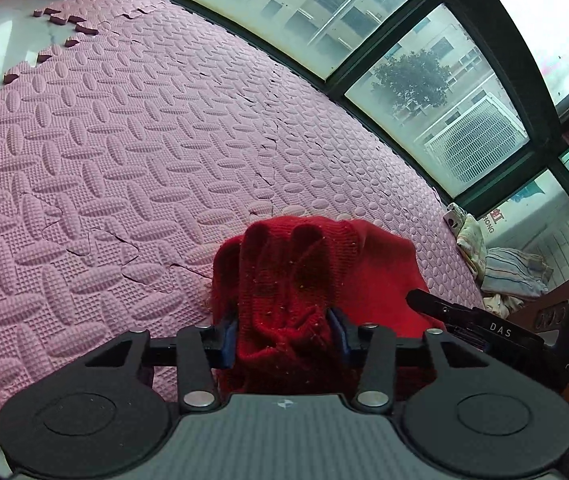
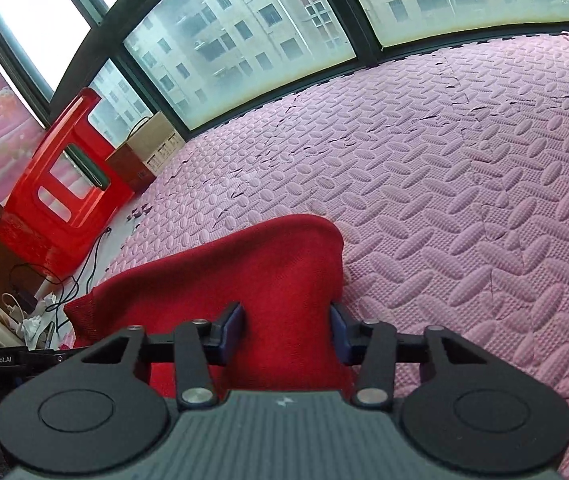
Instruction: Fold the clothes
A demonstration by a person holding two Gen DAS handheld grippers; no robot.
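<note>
A red knit garment [image 1: 296,280] is bunched between the blue pads of my left gripper [image 1: 284,334], which is shut on it above the pink foam mat [image 1: 124,140]. In the right wrist view the same red garment [image 2: 244,272] drapes over and between the pads of my right gripper [image 2: 286,334], which is shut on a flatter stretch of it. The right gripper's black body [image 1: 496,336] shows at the lower right of the left wrist view, close beside the cloth. The garment's lower part is hidden behind both grippers.
Windows [image 1: 424,80] line the mat's far edge. A pile of pale and striped clothes [image 1: 500,268] lies at the mat's right end. A red plastic stool [image 2: 60,184], a cardboard box [image 2: 148,152] and cables [image 2: 64,280] stand off the mat's left end.
</note>
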